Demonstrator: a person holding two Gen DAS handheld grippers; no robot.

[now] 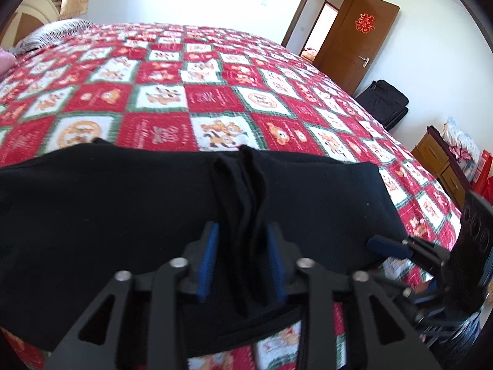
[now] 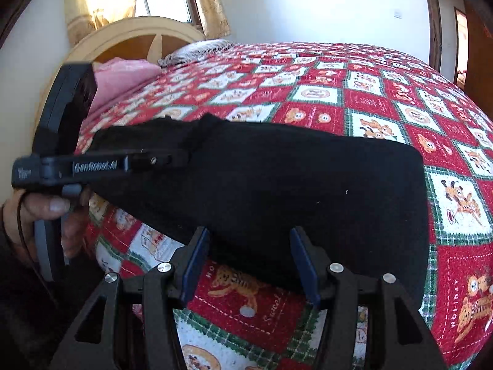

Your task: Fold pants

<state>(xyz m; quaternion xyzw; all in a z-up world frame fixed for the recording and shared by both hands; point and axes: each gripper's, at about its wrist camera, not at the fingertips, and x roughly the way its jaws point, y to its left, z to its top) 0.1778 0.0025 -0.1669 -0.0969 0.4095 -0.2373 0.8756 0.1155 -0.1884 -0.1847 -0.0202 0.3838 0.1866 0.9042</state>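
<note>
Your left gripper (image 1: 242, 262) has its jaws pinching a bunched ridge of the black pants (image 1: 123, 209), several layers standing up between the blue pads. Your right gripper (image 2: 249, 265) has its jaws spread, with the near hem of the pants (image 2: 277, 191) just between them and nothing pinched yet. The pants lie across the near part of the bed (image 1: 215, 92), already doubled into a broad black slab.

Judging by this, you are gathering the near edge for another fold. Close the right jaws on all the layers at the hem, level with the left grip, so both corners lift together and the fold line stays straight. Keep the cloth taut between the two grippers.

The quilt beyond the pants is bare, so you have room to carry the edge forward. Watch the bed's near edge under the right gripper; cloth could slide off there. In the right view, the left gripper sits close at the left.
</note>
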